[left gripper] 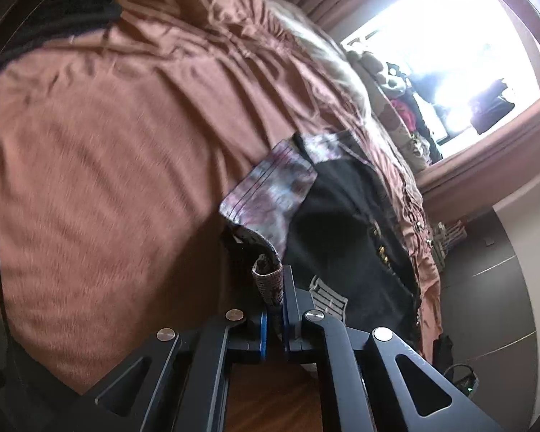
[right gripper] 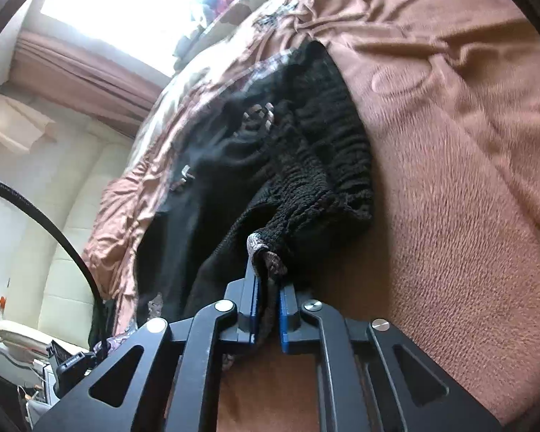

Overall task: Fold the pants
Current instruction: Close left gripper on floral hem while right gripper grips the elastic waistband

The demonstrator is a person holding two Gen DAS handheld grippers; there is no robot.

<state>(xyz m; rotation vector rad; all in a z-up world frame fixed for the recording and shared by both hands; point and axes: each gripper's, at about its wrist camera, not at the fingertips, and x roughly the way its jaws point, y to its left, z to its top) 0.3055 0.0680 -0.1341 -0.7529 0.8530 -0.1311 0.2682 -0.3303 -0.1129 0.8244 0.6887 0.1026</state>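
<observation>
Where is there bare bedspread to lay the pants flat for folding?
The widest free patch is the brown bedspread left of the pants, bounded above by a dark garment. In the right wrist view, bare bedspread lies right of the pants' waistband. It is crowded toward the window, where clothes pile up.

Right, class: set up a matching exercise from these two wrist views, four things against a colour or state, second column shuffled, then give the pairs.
Things:
1. blanket
2. pants
3. left gripper
4. window

Colour or state:
A. shut on cloth
B. bright, washed out
C. black
D. rust-brown

Pairs: 1-D, 2-C, 3-A, 4-B
</observation>
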